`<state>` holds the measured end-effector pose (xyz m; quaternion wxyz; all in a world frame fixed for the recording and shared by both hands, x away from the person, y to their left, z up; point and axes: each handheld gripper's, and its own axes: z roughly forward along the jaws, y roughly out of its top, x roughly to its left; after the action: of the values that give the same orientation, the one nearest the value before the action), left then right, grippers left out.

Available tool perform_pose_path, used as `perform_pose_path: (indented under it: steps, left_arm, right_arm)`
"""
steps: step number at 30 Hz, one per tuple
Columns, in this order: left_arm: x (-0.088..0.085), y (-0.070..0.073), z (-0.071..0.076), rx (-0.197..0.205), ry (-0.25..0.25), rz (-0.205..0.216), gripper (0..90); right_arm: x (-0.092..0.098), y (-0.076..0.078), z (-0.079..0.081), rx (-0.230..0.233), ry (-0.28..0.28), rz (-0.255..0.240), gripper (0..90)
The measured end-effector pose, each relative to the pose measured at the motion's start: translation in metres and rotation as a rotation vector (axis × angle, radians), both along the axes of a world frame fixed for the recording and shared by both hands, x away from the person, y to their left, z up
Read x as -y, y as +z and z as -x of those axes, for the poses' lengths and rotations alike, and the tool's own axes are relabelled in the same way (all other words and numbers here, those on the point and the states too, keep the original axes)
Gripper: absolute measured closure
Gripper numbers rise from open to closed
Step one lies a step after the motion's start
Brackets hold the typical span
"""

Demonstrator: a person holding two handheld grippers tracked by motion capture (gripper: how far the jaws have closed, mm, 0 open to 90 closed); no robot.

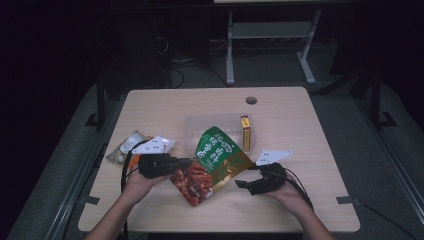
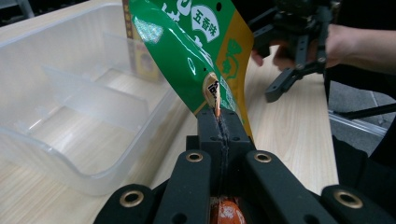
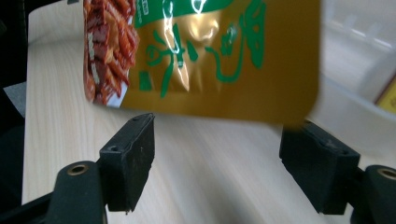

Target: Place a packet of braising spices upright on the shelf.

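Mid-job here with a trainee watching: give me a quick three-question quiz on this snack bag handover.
1. True or false: the left gripper is clamped on the snack bag.
2. The right gripper's jaws are: A) open, B) shut on the bag, C) shut on nothing?
3. What stands at the clear bin's right side?

Key: 1 true. 2 A. 3 A small yellow box.

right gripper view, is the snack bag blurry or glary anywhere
Right gripper view: the snack bag is soft with motion blur, with glare on its gold foil. Left gripper view: the bag is sharp, with small glints. High view: dim room, lit table.
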<state>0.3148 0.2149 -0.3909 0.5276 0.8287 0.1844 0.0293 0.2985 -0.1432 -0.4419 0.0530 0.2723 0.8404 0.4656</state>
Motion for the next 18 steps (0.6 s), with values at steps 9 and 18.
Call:
perform_pose_path:
  steps: [9,18]
  left_arm:
    - [0.0,0.003,0.003,0.006,0.009,0.035,89.9]
    - [0.0,0.001,0.002,0.012,0.018,0.044,89.8]
  right_arm:
    - [-0.014,0.006,-0.015,-0.022,0.033,-0.131,42.0]
    - [-0.021,0.009,-0.015,-0.03,0.045,-0.155,78.8]
